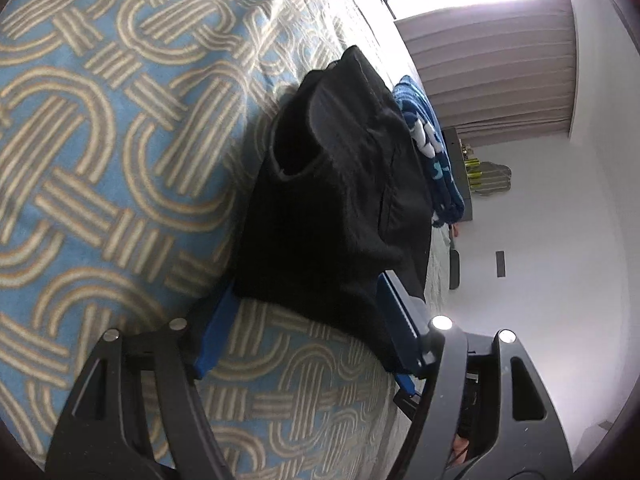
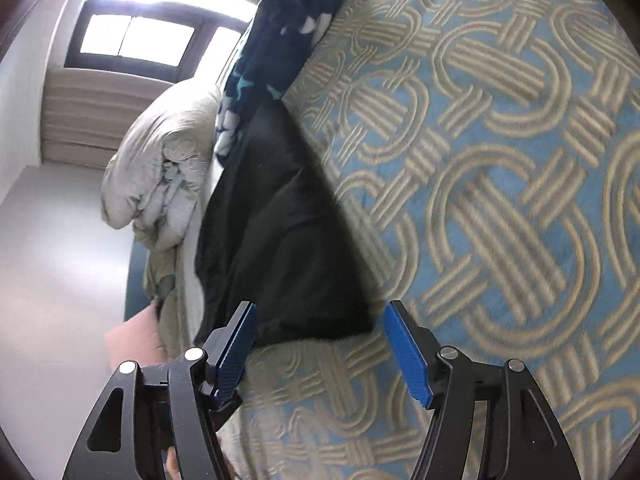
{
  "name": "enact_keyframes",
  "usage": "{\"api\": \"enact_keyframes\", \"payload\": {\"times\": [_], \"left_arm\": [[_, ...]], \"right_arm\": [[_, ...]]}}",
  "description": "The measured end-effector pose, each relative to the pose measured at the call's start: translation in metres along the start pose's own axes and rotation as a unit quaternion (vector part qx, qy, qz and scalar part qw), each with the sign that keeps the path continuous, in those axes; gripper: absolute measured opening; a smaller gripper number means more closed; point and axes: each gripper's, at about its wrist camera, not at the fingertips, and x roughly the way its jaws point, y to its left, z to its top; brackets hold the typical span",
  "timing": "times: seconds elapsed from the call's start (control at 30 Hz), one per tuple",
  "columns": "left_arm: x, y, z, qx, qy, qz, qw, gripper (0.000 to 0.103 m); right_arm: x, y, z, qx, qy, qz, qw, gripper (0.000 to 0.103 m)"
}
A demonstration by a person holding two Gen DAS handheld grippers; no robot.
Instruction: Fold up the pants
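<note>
My left gripper stands open, the black pants lying slack between its blue pads — unpinched, so the fold can settle on the bedspread. My right gripper is open too, the pants' near corner just ahead, between its fingertips. Beyond them lies a blue patterned garment.

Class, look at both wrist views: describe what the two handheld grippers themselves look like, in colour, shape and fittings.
Both match. The left gripper and the right gripper each have two black linkage arms with triangular cut-outs, round silver pivot pins, and flat bright blue ribbed pads on the fingers. No cables or markings show.
</note>
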Motion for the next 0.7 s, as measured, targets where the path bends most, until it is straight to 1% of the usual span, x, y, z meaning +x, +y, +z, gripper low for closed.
{"api": "enact_keyframes", "payload": {"times": [0.17,0.27,0.37,0.53,0.6,0.63,0.67,0.7], "left_arm": [[0.001,0.004,0.014,-0.018,-0.007,-0.016,0.9997,0.071],[0.004,0.006,0.023,-0.027,0.005,-0.02,0.9994,0.071],[0.012,-0.001,0.035,-0.011,0.026,-0.006,0.9996,0.071],[0.022,-0.007,0.051,-0.002,0.026,0.005,0.9997,0.071],[0.025,-0.011,0.054,0.01,0.026,0.006,0.9996,0.07],[0.027,-0.013,0.054,0.019,0.024,0.013,0.9995,0.059],[0.029,-0.016,0.054,0.03,0.022,0.03,0.9989,0.048],[0.031,-0.018,0.052,0.04,0.02,0.044,0.998,0.035]], "right_arm": [[0.014,0.006,0.021,-0.018,0.02,-0.002,1.0,0.067],[0.029,0.013,0.034,-0.024,0.054,0.01,0.998,0.07],[0.047,0.024,0.048,-0.036,0.084,0.009,0.996,0.071],[0.07,0.038,0.075,-0.051,0.112,0.003,0.992,0.071],[0.077,0.042,0.084,-0.056,0.12,0.004,0.991,0.072],[0.08,0.044,0.087,-0.062,0.123,0.004,0.99,0.071],[0.083,0.046,0.088,-0.07,0.124,0.003,0.99,0.063],[0.085,0.048,0.088,-0.083,0.128,-0.007,0.988,0.043]]}}
